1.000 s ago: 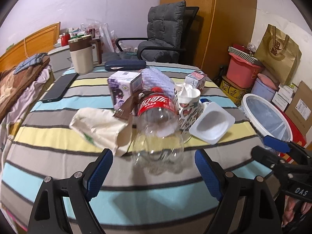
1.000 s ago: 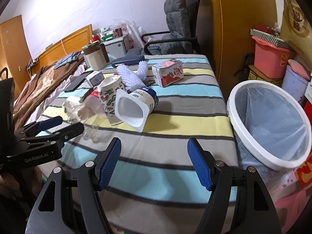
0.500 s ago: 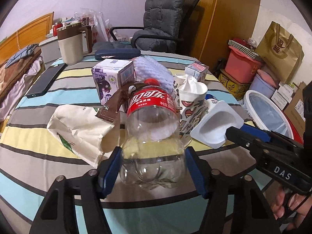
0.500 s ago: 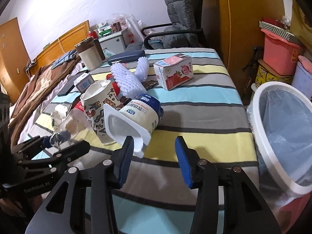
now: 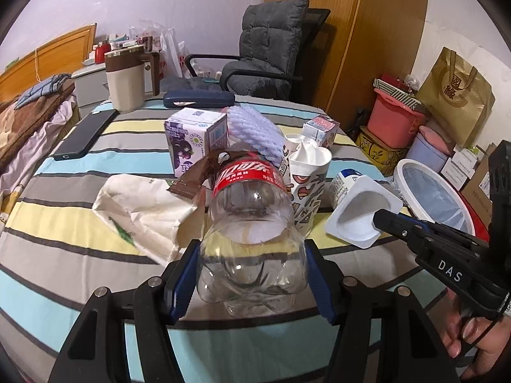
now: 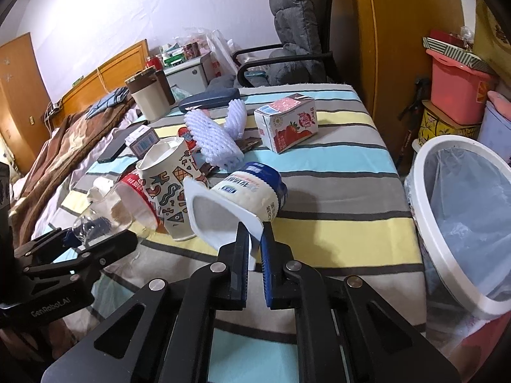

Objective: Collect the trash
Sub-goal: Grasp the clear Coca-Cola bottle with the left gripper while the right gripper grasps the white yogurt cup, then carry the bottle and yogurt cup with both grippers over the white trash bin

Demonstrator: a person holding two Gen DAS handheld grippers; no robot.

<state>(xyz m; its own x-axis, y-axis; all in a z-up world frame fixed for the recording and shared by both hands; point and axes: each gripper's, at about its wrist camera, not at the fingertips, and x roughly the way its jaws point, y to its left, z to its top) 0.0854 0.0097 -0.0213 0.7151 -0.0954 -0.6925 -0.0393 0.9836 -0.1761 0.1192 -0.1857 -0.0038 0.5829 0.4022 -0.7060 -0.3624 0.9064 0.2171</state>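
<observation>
A clear plastic bottle with a red label lies on the striped table; my left gripper is shut on its base. My right gripper is shut on the rim of a white yogurt cup lying on its side; the cup also shows in the left wrist view. A patterned paper cup, white foam netting, a strawberry milk carton, a purple carton, a brown wrapper and a crumpled paper bag lie around them. A white bin with a liner stands right of the table.
A beige mug, a dark case and a phone sit at the table's far side. A grey chair and wooden wardrobe stand behind. Boxes, a pink tub and a gold bag crowd the floor at right. A bed lies left.
Both grippers moved forward and closed: the left onto the bottle's base, the right onto the yogurt cup's rim.
</observation>
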